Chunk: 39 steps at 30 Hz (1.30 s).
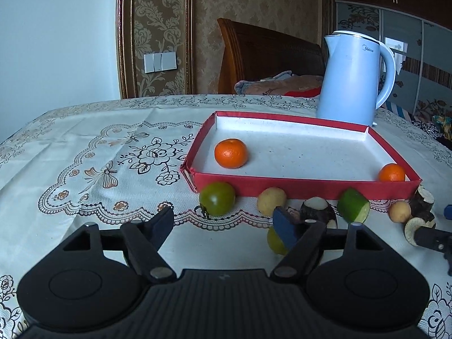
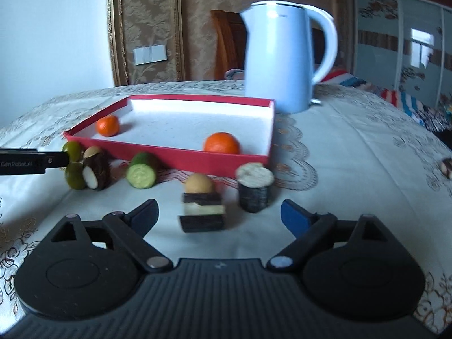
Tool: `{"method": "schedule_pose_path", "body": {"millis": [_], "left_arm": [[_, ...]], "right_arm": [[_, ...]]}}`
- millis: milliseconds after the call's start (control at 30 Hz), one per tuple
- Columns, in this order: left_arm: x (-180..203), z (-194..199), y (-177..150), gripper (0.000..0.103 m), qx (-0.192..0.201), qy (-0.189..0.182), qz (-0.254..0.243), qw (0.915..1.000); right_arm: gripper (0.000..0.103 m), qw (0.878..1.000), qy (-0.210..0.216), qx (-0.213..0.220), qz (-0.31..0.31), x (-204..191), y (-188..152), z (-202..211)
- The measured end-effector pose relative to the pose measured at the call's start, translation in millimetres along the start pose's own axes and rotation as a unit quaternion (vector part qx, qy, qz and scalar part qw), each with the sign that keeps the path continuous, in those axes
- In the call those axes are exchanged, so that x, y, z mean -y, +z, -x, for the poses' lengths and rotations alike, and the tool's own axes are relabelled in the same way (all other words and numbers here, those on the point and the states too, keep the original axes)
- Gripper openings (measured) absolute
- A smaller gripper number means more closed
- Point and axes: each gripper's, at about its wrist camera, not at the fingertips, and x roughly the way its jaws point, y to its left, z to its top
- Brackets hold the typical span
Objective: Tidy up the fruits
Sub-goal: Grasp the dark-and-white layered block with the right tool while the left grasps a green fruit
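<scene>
Left gripper [image 1: 223, 220]: black two-finger tool, jaws spread wide, nothing between the pads. Small green round fruit [image 1: 275, 241] partly hidden behind its blue-padded finger [image 1: 285, 226], at 3 o'clock of the gap. Green tomato with stem [image 1: 217, 198] sits at 12 o'clock, on the cloth, close against the near wall of the shallow red cardboard tray [image 1: 310, 188].

Right gripper [image 2: 219, 214]: jaws also wide apart, holding nothing. Dark-skinned, white-cored root slice [image 2: 202, 212] lies in the gap near the left finger, untouched; a pale yellow round fruit [image 2: 199, 183] sits just behind it. Upright dark root stump with a pale cut top [image 2: 254, 188] stands at 1 o'clock. Cut green cucumber-like piece [image 2: 141, 173] at 11 o'clock.

Inside the tray: two orange mandarins, one [image 1: 231, 153] near the left wall, one [image 1: 392, 173] in the near right corner.

Beyond the tray, at 1 o'clock in the left wrist view: pale blue electric kettle [image 1: 353, 79]. All rest on a cream lace-patterned tablecloth [image 1: 99, 147].
</scene>
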Motion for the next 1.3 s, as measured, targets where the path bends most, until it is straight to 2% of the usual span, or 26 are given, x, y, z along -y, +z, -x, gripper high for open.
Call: {"method": "schedule_pose_path", "body": {"millis": [100, 200, 533, 633, 767, 1000, 1200, 1300], "left_arm": [[-1, 0, 0, 0.077, -0.002, -0.004, 0.002, 1.0], [-1, 1, 0, 0.077, -0.001, -0.014, 0.002, 0.9999], [2, 7, -1, 0.082, 0.006, -0.059, -0.002, 0.9983], [10, 8, -3, 0.082, 0.01, -0.056, -0.026, 0.9981], [22, -1, -5, 0.082, -0.008, -0.043, -0.059, 0.9973], [30, -9, -7, 0.082, -0.021, -0.035, -0.085, 0.9956], [34, -15, -7, 0.082, -0.036, -0.05, -0.101, 0.9929], [35, -15, -7, 0.077, -0.035, -0.055, -0.106, 0.9923]], "right_arm": [[0.089, 1.0, 0.002, -0.004, 0.013, -7, 5, -7], [0.083, 0.999, 0.007, -0.03, 0.015, -10, 8, -18], [0.083, 0.999, 0.016, -0.041, 0.0, -5, 7, -23], [0.083, 0.999, 0.02, -0.043, -0.006, -3, 7, -23], [0.083, 0.999, 0.021, -0.043, -0.007, -3, 7, -23], [0.083, 0.999, 0.025, -0.042, -0.014, -2, 7, -24], [0.083, 0.999, 0.024, -0.042, -0.013, -2, 6, -23], [0.083, 0.999, 0.022, -0.041, -0.01, -3, 6, -23]]}}
